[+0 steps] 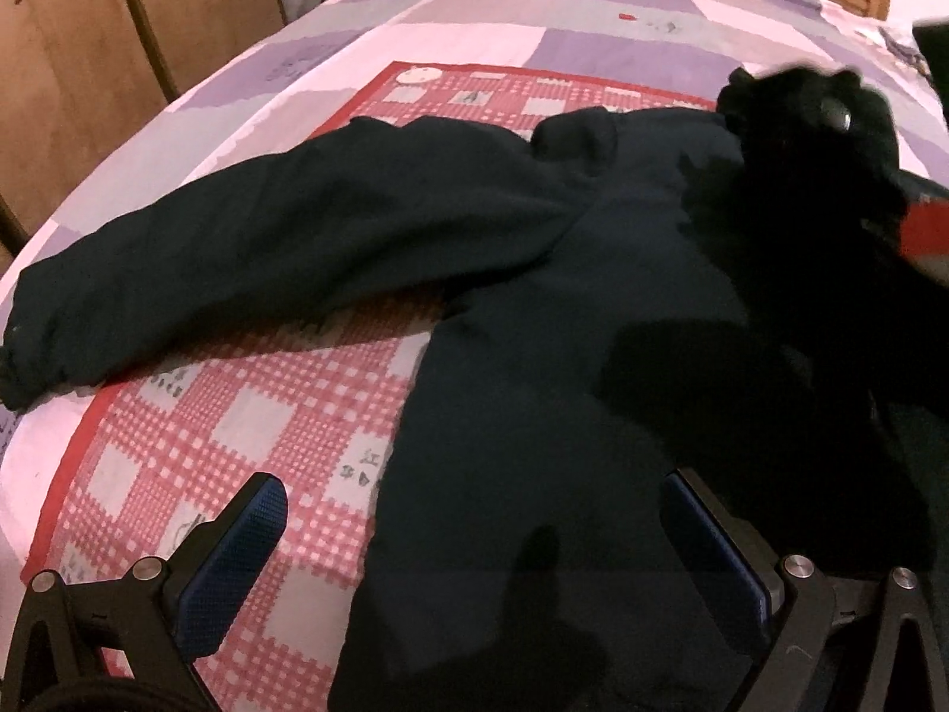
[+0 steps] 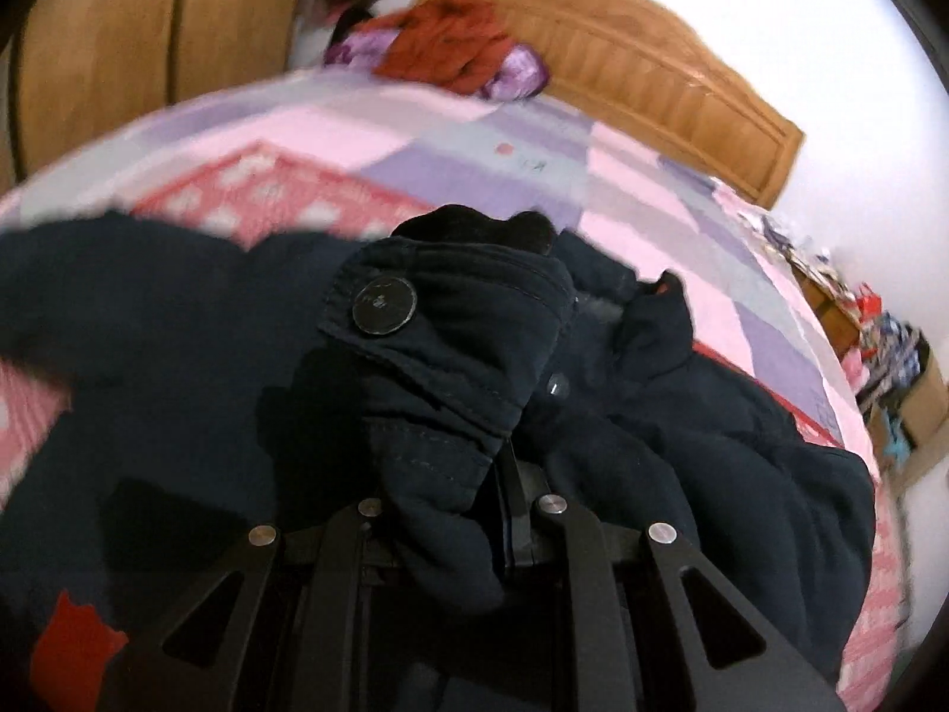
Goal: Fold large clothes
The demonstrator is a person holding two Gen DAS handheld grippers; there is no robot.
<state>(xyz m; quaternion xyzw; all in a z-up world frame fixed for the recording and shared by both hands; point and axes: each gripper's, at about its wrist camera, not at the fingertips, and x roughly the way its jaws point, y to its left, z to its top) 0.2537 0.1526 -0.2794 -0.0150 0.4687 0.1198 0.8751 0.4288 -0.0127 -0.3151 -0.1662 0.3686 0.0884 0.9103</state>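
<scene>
The right gripper (image 2: 468, 457) is clamped on a bunched cuff (image 2: 451, 332) of the dark navy jacket (image 2: 712, 445); the cloth is wadded between its black fingers, which stand close together, and a round dark button (image 2: 384, 306) shows on the cuff tab facing the camera. In the left wrist view that same bundle of sleeve (image 1: 806, 118) is a blurred dark lump held up over the jacket's upper right part.

The left gripper (image 1: 468, 540) is spread wide, its blue-padded fingers (image 1: 237, 563) standing apart, with nothing between them. It hangs above the near hem of the jacket, the left finger over the checked cloth, the right over the dark fabric.

The jacket lies flat on a red-and-white checked mat (image 1: 196, 445), which sits on the pink and lilac patchwork bedspread (image 1: 474, 12). Its body runs lengthwise from the near edge away toward the headboard (image 2: 652, 77), collar end farthest off. The other sleeve (image 1: 237, 261) stretches out sideways to the left, its long line sloping down toward the near-left edge of the bed, cuff off the mat and on the bedspread.

At the head of the bed lies a heap of red and purple clothing (image 2: 457, 47). Wooden wardrobe doors (image 1: 89, 29) stand to the left. Far right, by the wall, there is a cardboard box (image 2: 931, 391) with colourful clutter around it; what it holds I cannot tell.
</scene>
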